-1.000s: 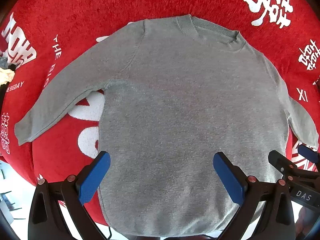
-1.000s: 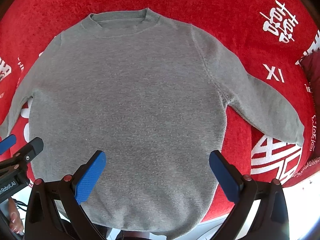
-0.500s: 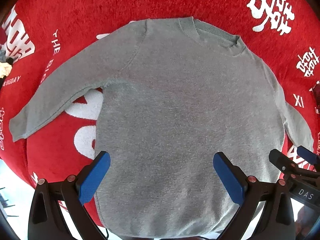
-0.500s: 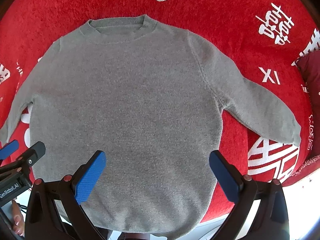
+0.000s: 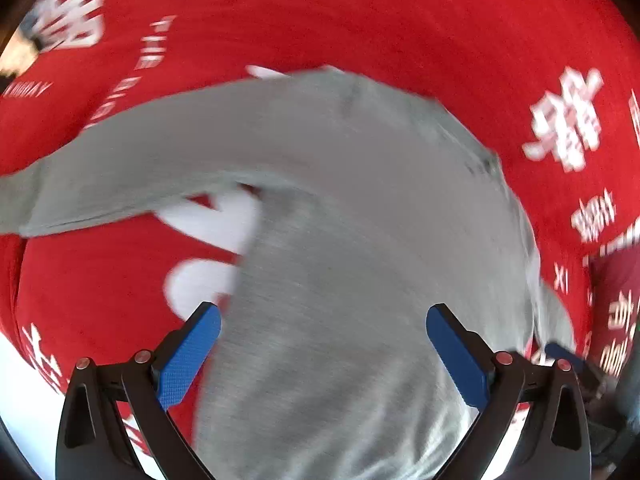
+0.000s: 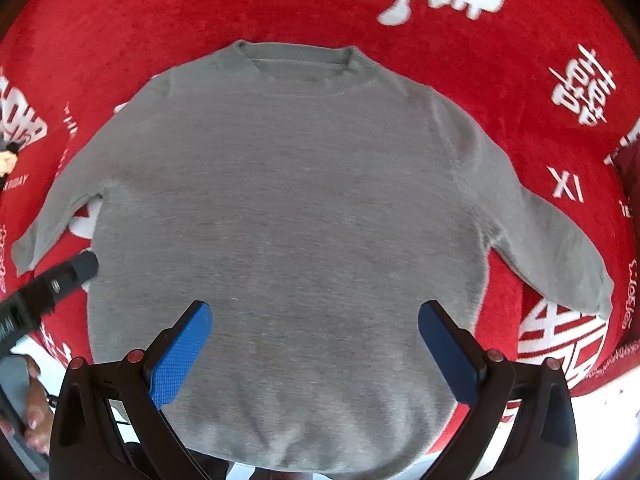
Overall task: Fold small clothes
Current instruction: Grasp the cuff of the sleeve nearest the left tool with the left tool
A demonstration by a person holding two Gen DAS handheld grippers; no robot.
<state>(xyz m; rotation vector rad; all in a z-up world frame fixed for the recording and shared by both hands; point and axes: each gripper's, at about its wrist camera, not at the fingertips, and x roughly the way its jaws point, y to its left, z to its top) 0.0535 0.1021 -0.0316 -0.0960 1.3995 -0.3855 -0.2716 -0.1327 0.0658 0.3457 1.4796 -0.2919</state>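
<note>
— Where do we see the grey sweater [image 6: 288, 208]?
— Spread flat on the red blanket [image 6: 460, 60], sleeves out.
— Our grippers?
— Left gripper [image 5: 323, 354] and right gripper [image 6: 314, 350] both gape wide above its hem, empty.

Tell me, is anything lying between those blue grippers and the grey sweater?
Nothing visible. The grey sweater lies flat on the red blanket, bare on top, with both open grippers, left and right, above it.

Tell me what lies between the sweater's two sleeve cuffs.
In the right wrist view, only the grey sweater's own body spans between the cuffs, lying flat on the red cloth.
</note>
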